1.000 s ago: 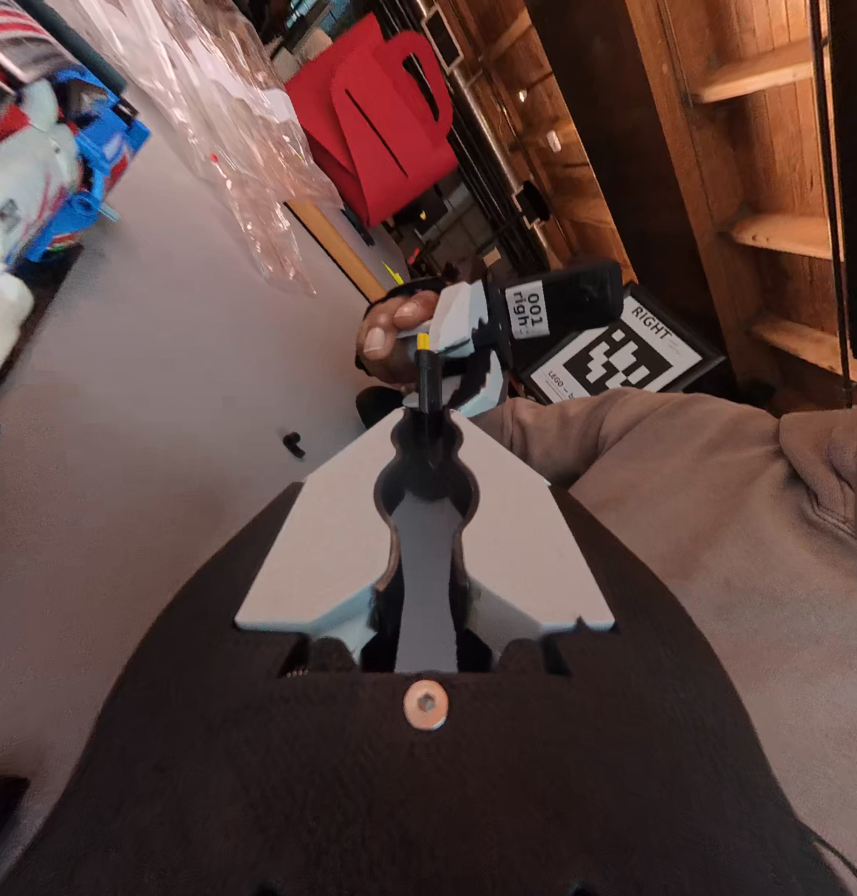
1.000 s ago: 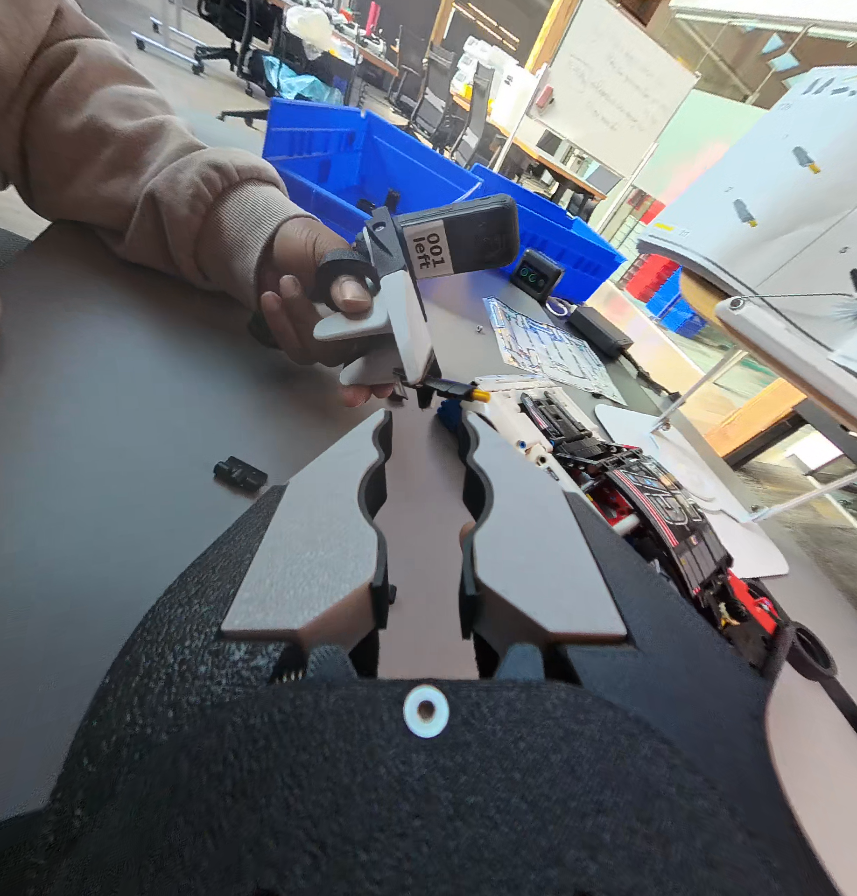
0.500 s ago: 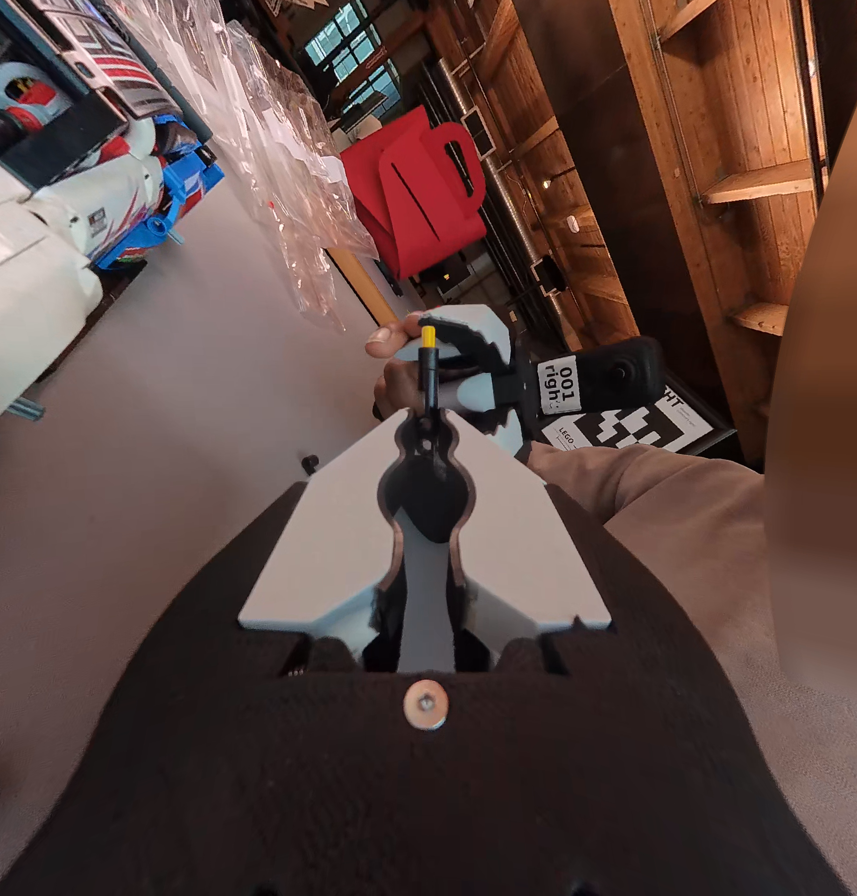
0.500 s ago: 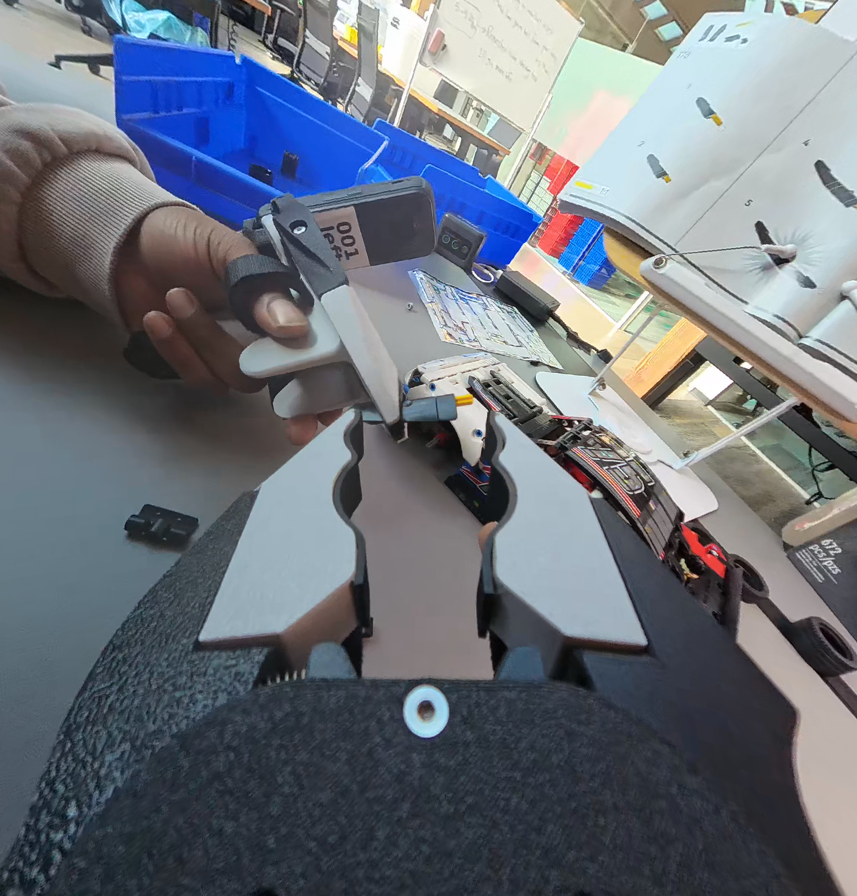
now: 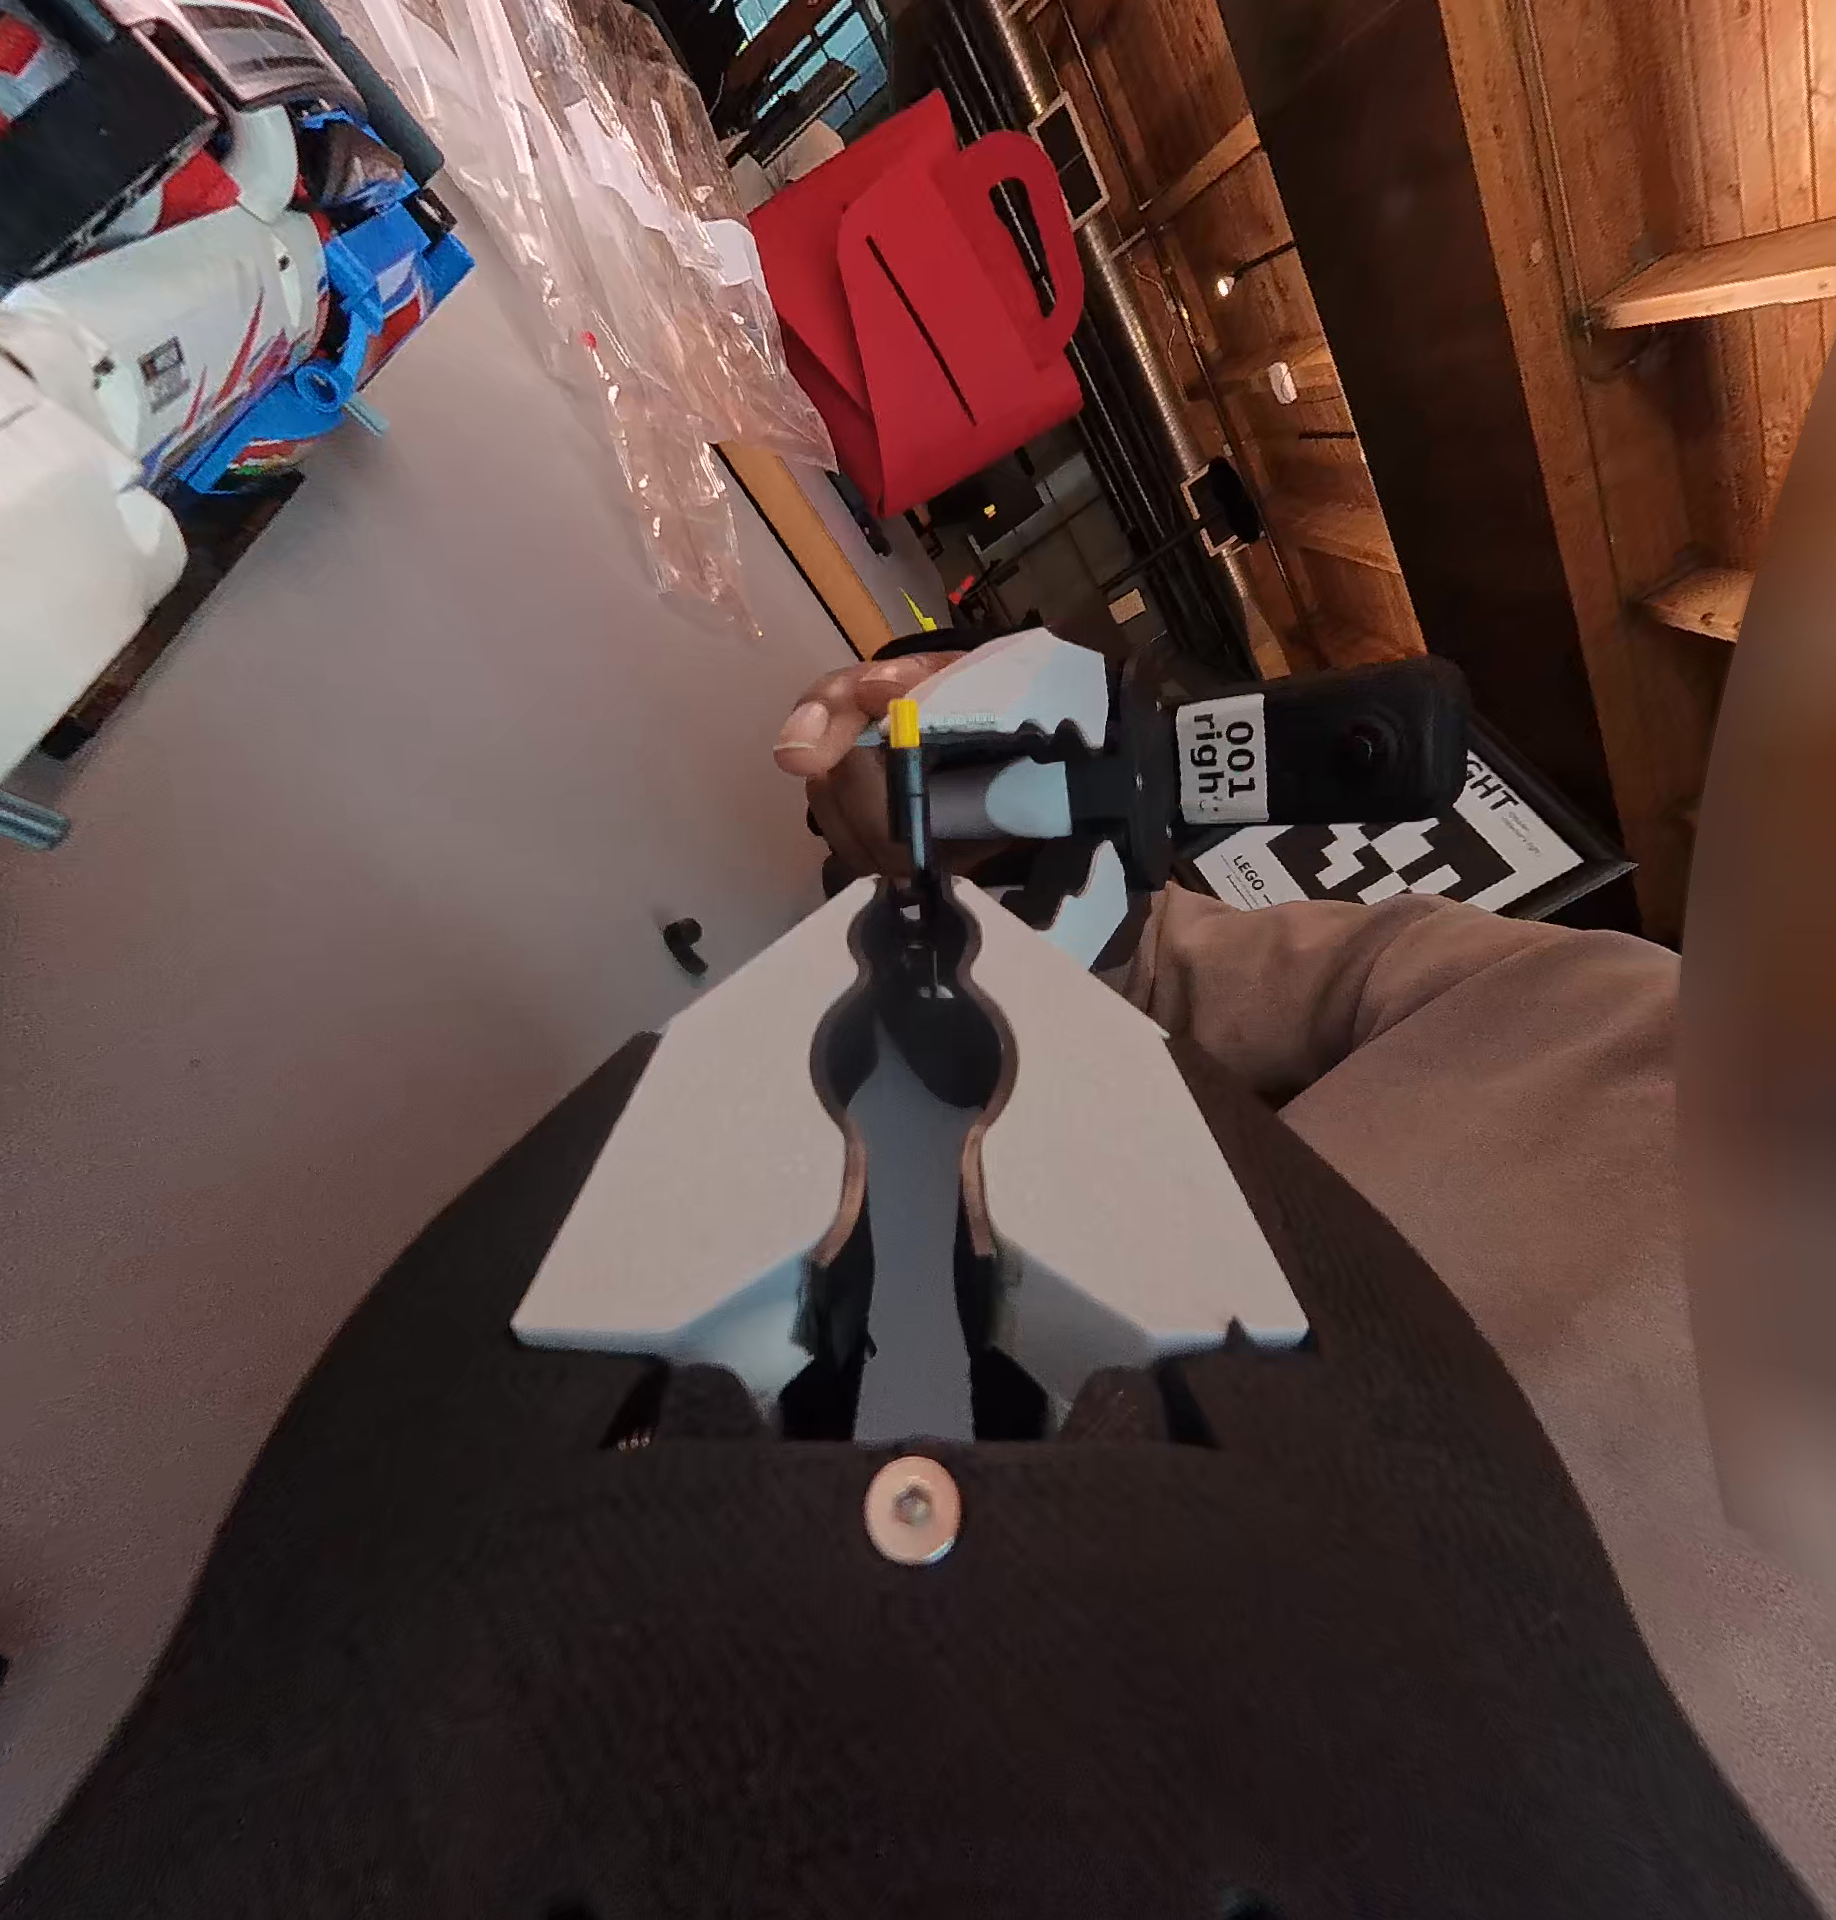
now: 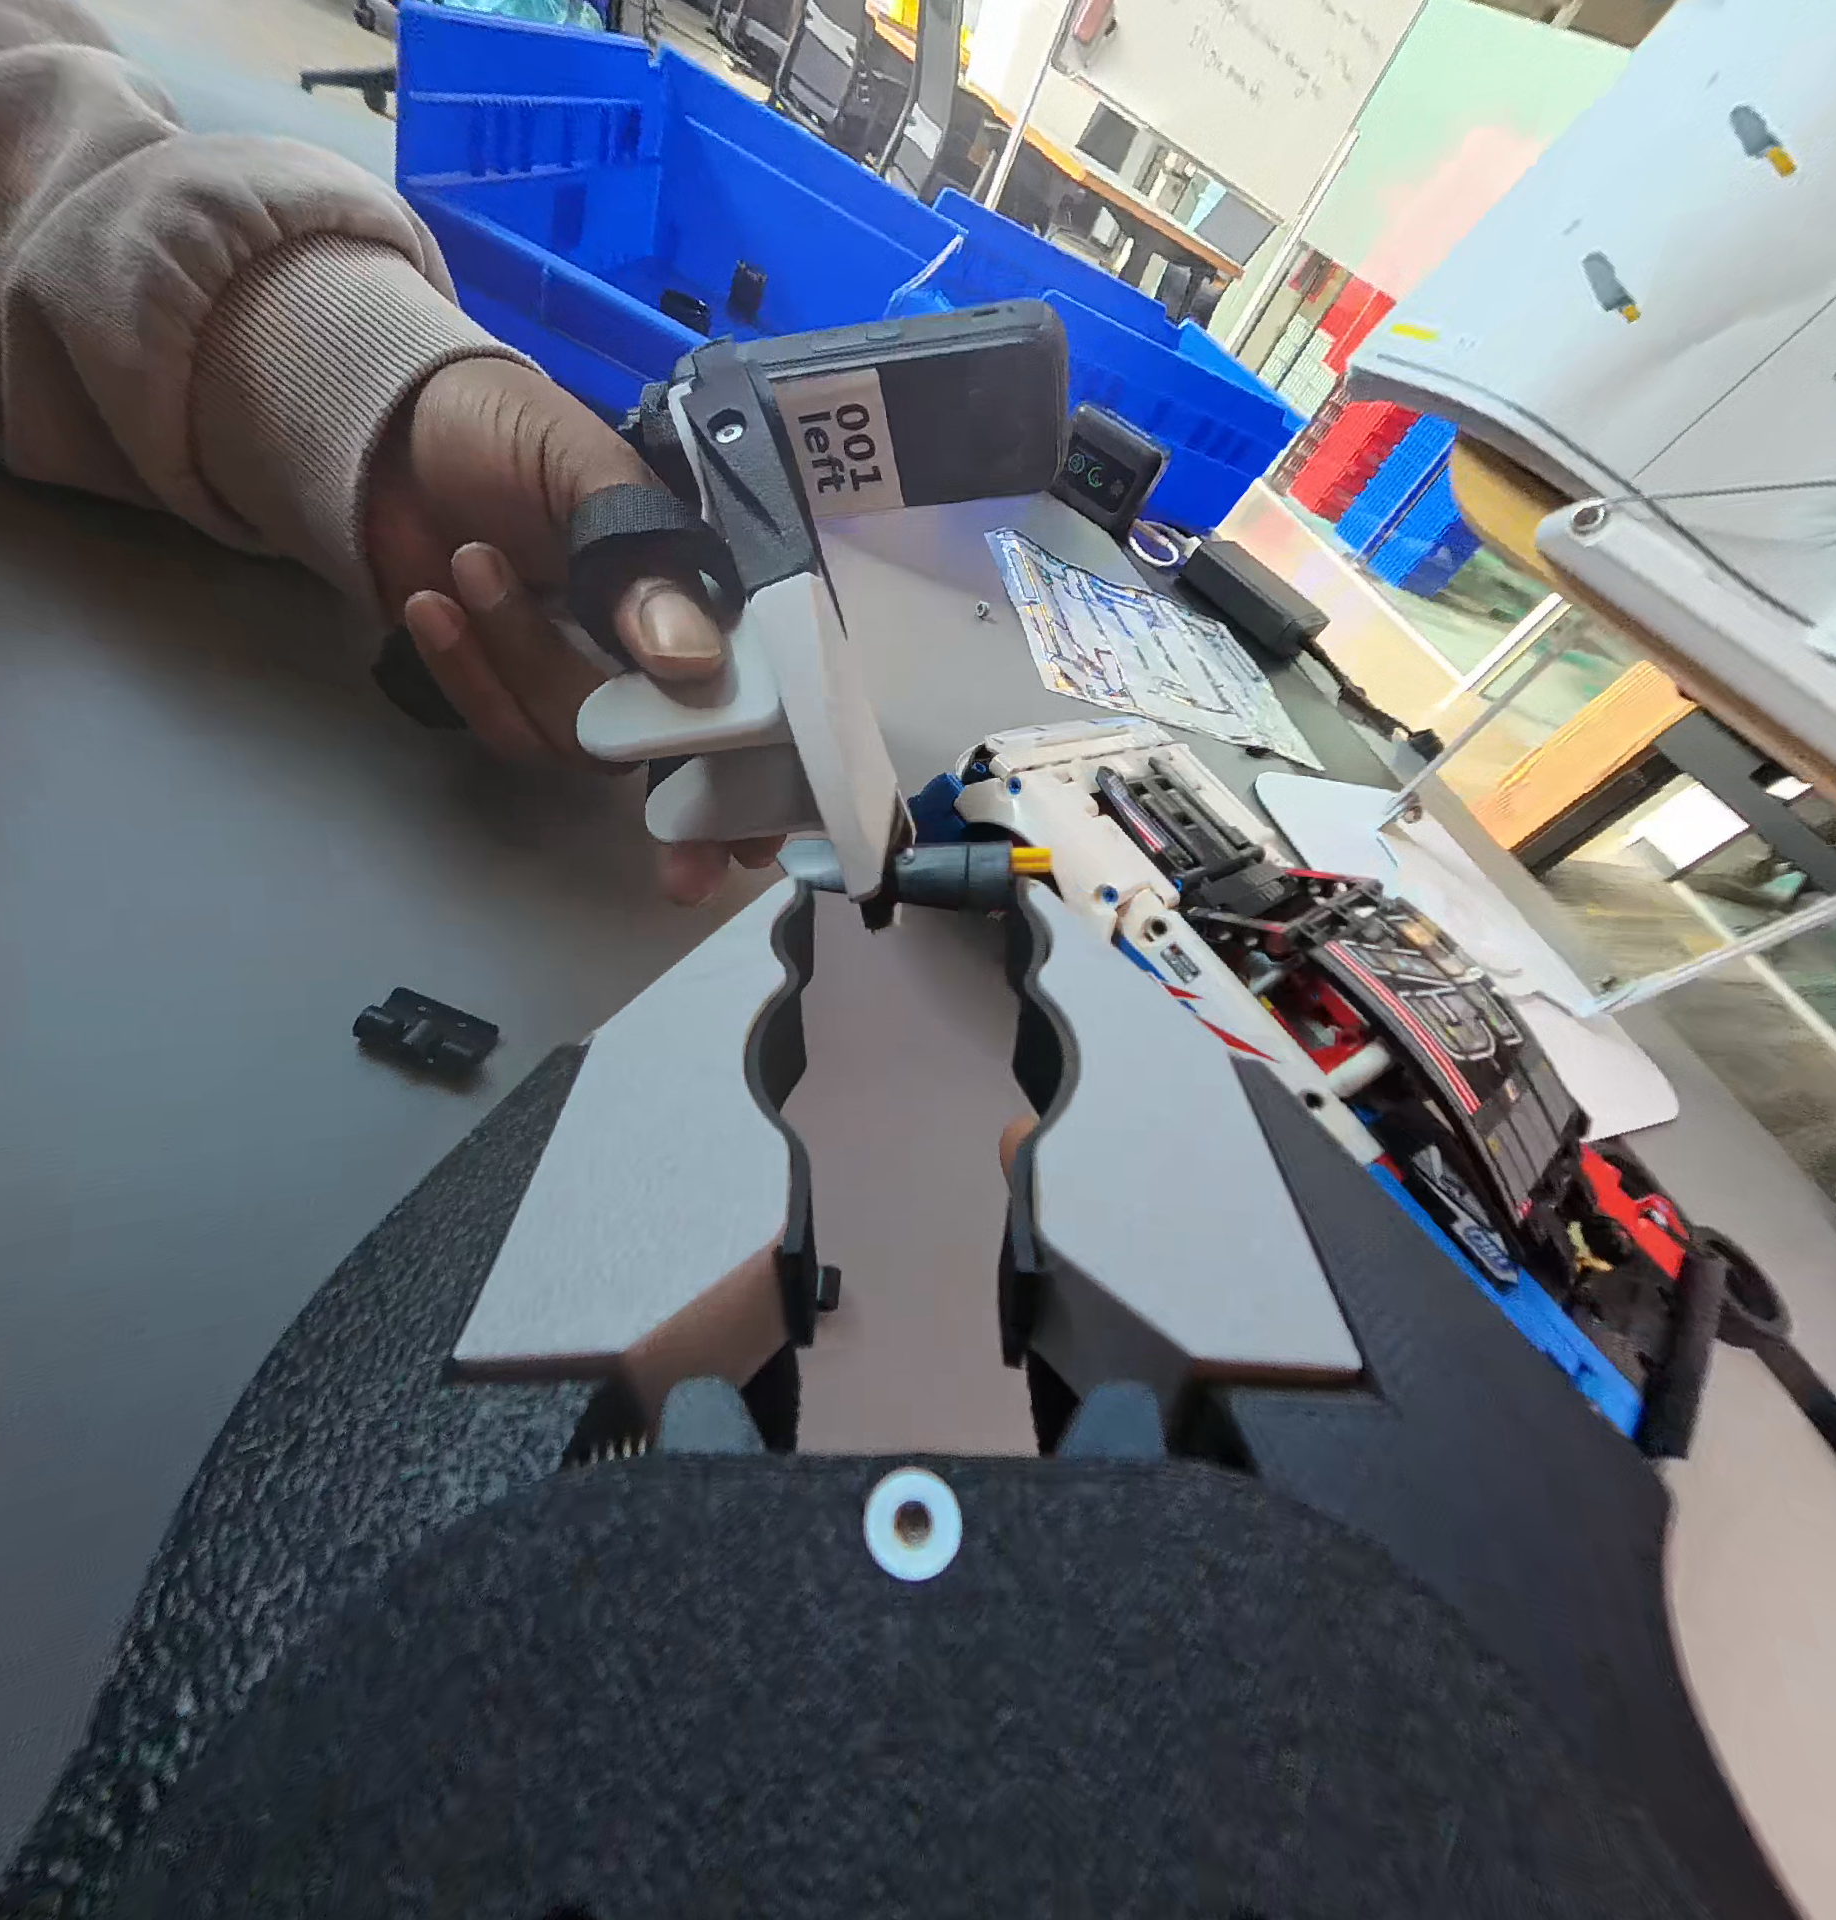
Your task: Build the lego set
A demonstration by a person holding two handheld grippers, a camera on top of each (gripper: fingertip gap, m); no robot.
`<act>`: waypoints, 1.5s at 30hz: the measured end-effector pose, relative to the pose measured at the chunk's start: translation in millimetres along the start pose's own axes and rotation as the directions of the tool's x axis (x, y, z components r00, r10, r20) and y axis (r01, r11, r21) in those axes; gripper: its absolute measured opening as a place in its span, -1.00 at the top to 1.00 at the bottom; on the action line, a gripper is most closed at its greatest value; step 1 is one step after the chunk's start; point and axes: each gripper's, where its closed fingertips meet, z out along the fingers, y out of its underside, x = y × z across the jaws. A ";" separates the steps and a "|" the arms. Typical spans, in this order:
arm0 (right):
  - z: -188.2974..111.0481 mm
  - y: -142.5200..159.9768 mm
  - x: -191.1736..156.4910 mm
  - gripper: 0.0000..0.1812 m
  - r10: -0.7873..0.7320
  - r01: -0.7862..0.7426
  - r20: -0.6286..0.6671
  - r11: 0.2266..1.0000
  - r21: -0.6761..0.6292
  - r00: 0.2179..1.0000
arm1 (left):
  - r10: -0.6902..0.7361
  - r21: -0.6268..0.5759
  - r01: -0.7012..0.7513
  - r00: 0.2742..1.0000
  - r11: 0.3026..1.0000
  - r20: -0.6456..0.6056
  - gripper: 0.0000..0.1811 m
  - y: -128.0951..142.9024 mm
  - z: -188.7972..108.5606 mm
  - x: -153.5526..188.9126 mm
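Observation:
My left gripper (image 5: 919,899) is shut on a slim black Lego pin with a yellow tip (image 5: 906,774), which sticks out beyond its fingertips. In the right wrist view the same pin (image 6: 961,875) points right out of the left gripper (image 6: 867,883). It sits just beyond my right gripper (image 6: 909,920), level with the gap between the two fingers. My right gripper is open and empty; it also shows in the left wrist view (image 5: 945,764), behind the pin. The part-built white, black, red and blue Lego car (image 6: 1309,997) lies on the table to the right. A small black piece (image 6: 426,1031) lies loose at the left.
Blue bins (image 6: 685,197) stand at the back of the grey table (image 6: 166,883). A sticker sheet (image 6: 1132,634), a black power brick (image 6: 1252,603) and an instruction booklet on a stand (image 6: 1672,343) are behind the car. Clear plastic bags (image 5: 633,260) and a red bag (image 5: 924,312) lie beyond. The tips of both grippers are at nearly the same place. It is some 9 cm from my right tips to the small black piece (image 6: 426,1031).
My right gripper has opened wider and come up close to the pin. My left gripper has kept hold of the pin and turned a little.

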 end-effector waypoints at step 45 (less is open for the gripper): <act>-9.6 38.1 -81.1 0.94 0.357 -0.063 0.564 0.879 -0.473 0.744 | 0.723 -0.624 -0.515 0.680 0.587 0.119 0.95 51.3 -32.8 -44.4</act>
